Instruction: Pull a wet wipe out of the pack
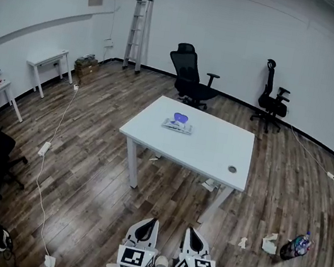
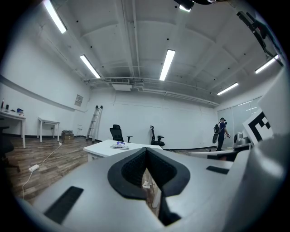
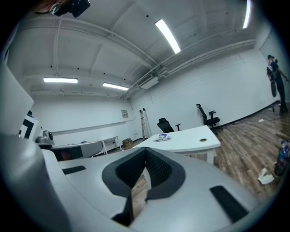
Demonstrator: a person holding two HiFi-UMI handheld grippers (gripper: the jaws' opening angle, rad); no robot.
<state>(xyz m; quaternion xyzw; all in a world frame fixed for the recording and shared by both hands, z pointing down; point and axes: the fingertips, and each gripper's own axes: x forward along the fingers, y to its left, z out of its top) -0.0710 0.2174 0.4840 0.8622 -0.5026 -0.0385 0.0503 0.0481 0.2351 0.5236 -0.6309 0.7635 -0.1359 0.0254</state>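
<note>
The wet wipe pack (image 1: pixel 177 124), flat with a purple top, lies near the far left part of the white table (image 1: pixel 209 150) in the middle of the room. It also shows small and distant in the left gripper view (image 2: pixel 119 145) and the right gripper view (image 3: pixel 162 137). My left gripper (image 1: pixel 150 222) and right gripper (image 1: pixel 193 232) are side by side at the bottom of the head view, well short of the table, pointing toward it. Both have their jaws shut with nothing between them, tips meeting in the left gripper (image 2: pixel 146 152) and the right gripper (image 3: pixel 146 152).
Two black office chairs (image 1: pixel 193 77) (image 1: pixel 272 97) stand beyond the table, a ladder (image 1: pixel 138 32) leans on the back wall. Small white desks (image 1: pixel 48 61) line the left wall. A cable (image 1: pixel 47 160) runs over the wood floor; crumpled wipes (image 1: pixel 269 245) and a bottle (image 1: pixel 296 246) lie at right. A person (image 2: pixel 220 133) stands far off.
</note>
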